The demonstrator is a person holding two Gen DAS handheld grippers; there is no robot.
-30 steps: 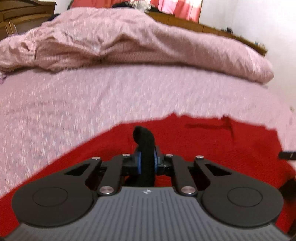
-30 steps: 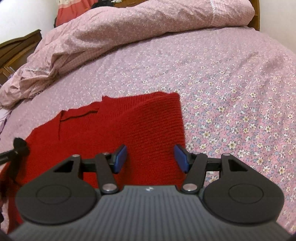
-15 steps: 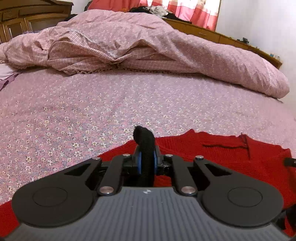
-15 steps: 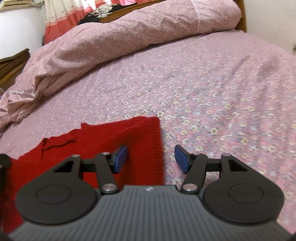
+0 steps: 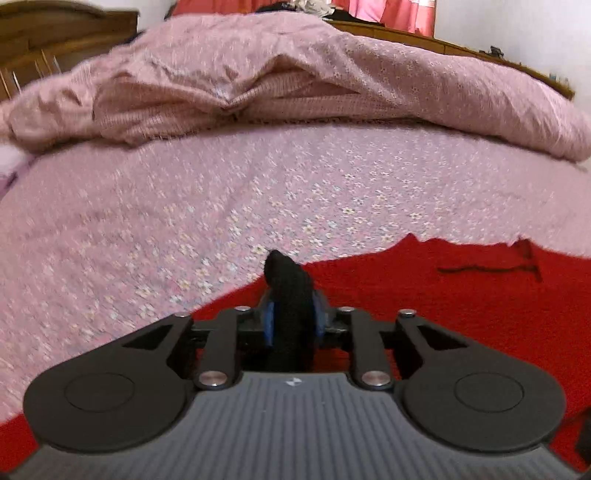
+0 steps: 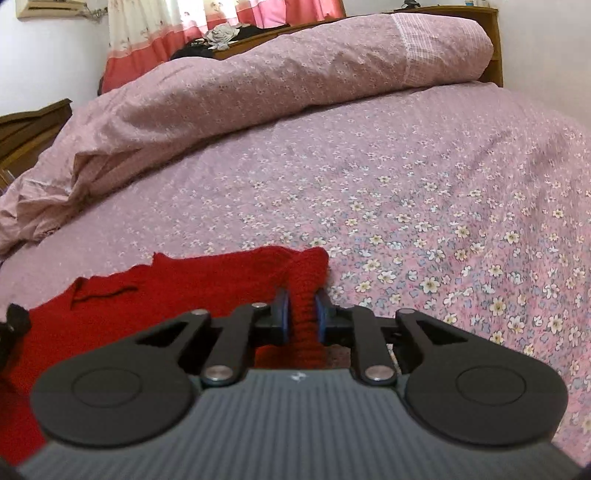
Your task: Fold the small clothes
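Observation:
A red knitted sweater (image 5: 443,295) lies on the floral pink bed sheet (image 5: 221,206); it also shows in the right wrist view (image 6: 184,291). My left gripper (image 5: 291,317) is shut on a black trim piece of the sweater (image 5: 286,277) at its left corner. My right gripper (image 6: 303,314) is shut on the sweater's right corner, a bunched red fold (image 6: 306,280) between the blue pads. The black trim held by the left gripper shows at the left edge of the right wrist view (image 6: 16,317).
A rolled pink duvet (image 6: 277,74) lies across the far side of the bed, also in the left wrist view (image 5: 295,74). Wooden furniture (image 6: 29,125) stands at the left, red curtains (image 6: 221,18) behind. Bare sheet (image 6: 443,203) stretches ahead and right.
My right gripper was open over the sweater's right edge; it has now shut on the red corner. The left gripper stays shut on the black trim and has shifted slightly.

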